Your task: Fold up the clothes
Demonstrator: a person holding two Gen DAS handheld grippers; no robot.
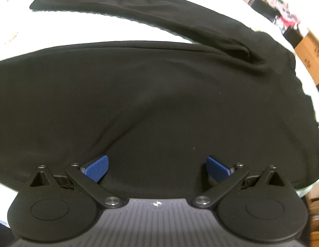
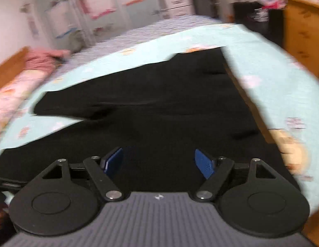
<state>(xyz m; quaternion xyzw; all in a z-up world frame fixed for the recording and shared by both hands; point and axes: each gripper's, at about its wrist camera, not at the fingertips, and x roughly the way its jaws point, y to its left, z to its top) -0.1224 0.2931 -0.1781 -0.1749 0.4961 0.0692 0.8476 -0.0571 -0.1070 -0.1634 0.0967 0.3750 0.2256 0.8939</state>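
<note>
A black long-sleeved garment [image 1: 138, 103] lies spread flat on a bed, with one sleeve [image 1: 118, 6] stretched out to the far left. My left gripper [image 1: 157, 167] hovers over the garment's near part, open, its blue pads [image 1: 96, 167] wide apart with only flat cloth below them. In the right wrist view the same black garment [image 2: 169, 103] fills the middle, a sleeve [image 2: 62, 105] pointing left. My right gripper [image 2: 159, 162] is open above the cloth, nothing between its blue pads [image 2: 204, 163]. That view is blurred.
The bed carries a light blue patterned sheet [image 2: 272, 72]. A pink cloth heap [image 2: 44, 58] lies by the wooden bed frame [image 2: 11, 65] at the left. A wooden cabinet [image 2: 303, 26] stands at the right, cardboard boxes [image 1: 312, 57] beside the bed.
</note>
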